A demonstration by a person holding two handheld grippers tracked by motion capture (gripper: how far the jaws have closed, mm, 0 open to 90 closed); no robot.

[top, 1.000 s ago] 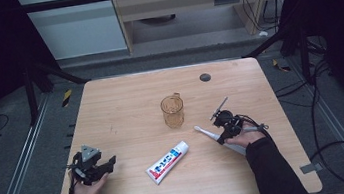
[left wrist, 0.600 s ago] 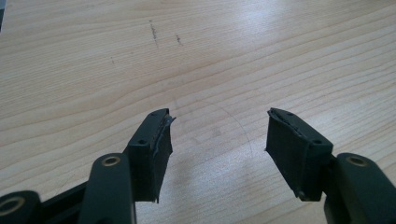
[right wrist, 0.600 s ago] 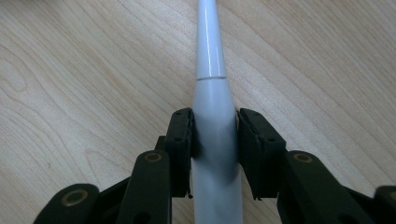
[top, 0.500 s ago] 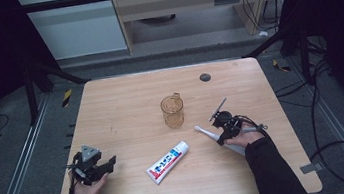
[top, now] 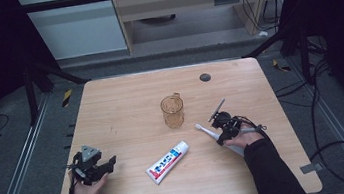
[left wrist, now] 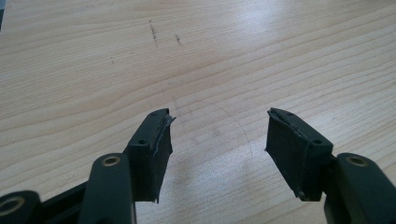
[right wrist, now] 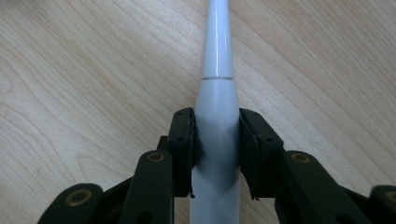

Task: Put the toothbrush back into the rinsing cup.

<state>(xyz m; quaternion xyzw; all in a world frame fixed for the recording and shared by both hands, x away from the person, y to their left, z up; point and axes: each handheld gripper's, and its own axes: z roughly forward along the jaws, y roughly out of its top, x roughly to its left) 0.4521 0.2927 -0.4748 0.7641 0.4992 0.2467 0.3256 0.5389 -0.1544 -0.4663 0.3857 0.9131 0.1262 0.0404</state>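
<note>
We count 1 light wooden table [top: 126,108] as our landmark. On it we see 1 translucent amber plastic mug [top: 173,110] near its middle, 1 white toothpaste tube with red and blue print [top: 168,162] nearer the front edge, 1 white plastic electric toothbrush [right wrist: 215,84], and 2 black two-jaw grippers: left [top: 110,161], right [top: 213,131].

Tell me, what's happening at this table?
A person sits at a wooden table with a gripper in each hand. The right gripper has its jaws closed on a white electric toothbrush that lies on the table. The left gripper rests with its jaws open and nothing between them. A toothpaste tube lies between the hands, and an amber cup stands just beyond it.
</note>
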